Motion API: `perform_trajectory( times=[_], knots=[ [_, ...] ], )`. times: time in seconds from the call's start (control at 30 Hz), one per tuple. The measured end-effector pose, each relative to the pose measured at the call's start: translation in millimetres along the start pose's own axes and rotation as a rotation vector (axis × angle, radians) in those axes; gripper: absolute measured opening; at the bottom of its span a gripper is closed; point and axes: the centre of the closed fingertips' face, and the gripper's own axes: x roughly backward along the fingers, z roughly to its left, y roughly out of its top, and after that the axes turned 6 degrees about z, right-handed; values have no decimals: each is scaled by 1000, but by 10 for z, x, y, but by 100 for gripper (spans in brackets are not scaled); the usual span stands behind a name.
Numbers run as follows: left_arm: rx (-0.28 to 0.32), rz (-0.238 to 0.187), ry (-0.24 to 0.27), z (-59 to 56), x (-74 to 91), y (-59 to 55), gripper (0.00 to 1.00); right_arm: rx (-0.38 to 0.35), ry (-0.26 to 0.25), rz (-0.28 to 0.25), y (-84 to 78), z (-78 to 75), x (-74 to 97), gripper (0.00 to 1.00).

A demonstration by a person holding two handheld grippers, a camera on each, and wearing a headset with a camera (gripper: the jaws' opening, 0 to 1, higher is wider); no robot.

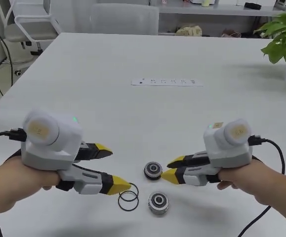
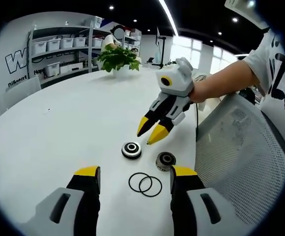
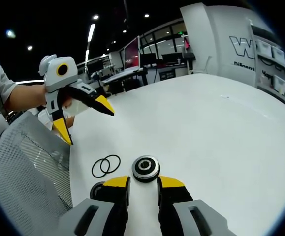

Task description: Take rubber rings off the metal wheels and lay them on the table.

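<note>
Now near the loose rubber rings (image 1: 128, 198): left gripper (image 1: 118, 169) jaws spread wide, right gripper (image 1: 167, 169) jaws narrowly parted, both empty (metal wheels (image 1: 153, 170) just beside the rings).

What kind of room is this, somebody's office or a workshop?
Probably an open office or lab workspace. There is a large white table with a socket strip set in it, shelves of storage bins along a wall, and desks with monitors further back.
</note>
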Motion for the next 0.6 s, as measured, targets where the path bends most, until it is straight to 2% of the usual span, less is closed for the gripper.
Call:
perform_trajectory(
  times=[0.6],
  knots=[
    [-11,27,-24,18,-194,-5,52,15,5,16,-63,-6,-82,19]
  ],
)
